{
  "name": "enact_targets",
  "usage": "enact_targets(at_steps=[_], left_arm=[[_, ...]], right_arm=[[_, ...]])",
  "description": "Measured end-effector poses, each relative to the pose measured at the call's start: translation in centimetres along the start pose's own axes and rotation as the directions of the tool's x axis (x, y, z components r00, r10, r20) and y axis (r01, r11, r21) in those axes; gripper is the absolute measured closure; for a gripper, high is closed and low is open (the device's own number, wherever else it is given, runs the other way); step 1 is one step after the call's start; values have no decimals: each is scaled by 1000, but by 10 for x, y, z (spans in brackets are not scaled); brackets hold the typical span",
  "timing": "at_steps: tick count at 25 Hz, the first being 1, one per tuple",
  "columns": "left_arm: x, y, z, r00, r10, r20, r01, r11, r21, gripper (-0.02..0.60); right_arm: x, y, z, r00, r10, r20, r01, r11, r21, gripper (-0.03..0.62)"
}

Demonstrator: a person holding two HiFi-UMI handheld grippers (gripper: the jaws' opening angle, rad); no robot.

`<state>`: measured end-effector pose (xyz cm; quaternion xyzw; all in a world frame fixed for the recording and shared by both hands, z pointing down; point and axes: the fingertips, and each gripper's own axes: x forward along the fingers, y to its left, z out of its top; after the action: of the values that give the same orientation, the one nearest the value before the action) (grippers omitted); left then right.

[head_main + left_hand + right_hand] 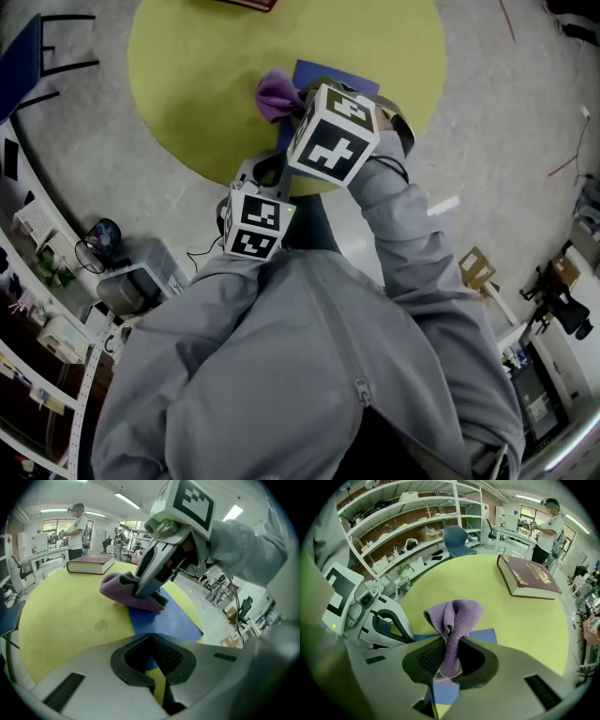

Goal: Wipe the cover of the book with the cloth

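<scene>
- Jaws of the right gripper (449,665) are clamping the purple cloth (457,616), which is touching the blue book (168,625).
- Left gripper (152,665) jaws are sitting closed, empty.

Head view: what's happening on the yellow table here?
A person is working with two handheld grippers. The right gripper is shut on a purple cloth, which sits at the far edge of a blue book on the round yellow table. The left gripper, jaws together and empty, points at the book's near end. A dark red book lies untouched farther back.
</scene>
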<state>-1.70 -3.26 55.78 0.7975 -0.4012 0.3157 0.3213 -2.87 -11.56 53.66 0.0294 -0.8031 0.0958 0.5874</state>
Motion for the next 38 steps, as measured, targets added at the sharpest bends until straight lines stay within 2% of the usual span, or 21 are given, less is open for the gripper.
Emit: enact_targets(at_steps=[13,31,38], left_arm=[[0,0,-1,1000,3,3,-3,1000,1,565],[-4,1,-5,1000,18,7,-18,1000,13,565],[-9,1,-6,1000,20,8,-20,1000,-8,565]], right_arm=[[5,1,-7,1000,15,-3,-15,999,-37,503],[-20,2,-117,989,-21,-145,32,997,73,503],[-24,2,-133,988,-35,-151,54,991,126,503]])
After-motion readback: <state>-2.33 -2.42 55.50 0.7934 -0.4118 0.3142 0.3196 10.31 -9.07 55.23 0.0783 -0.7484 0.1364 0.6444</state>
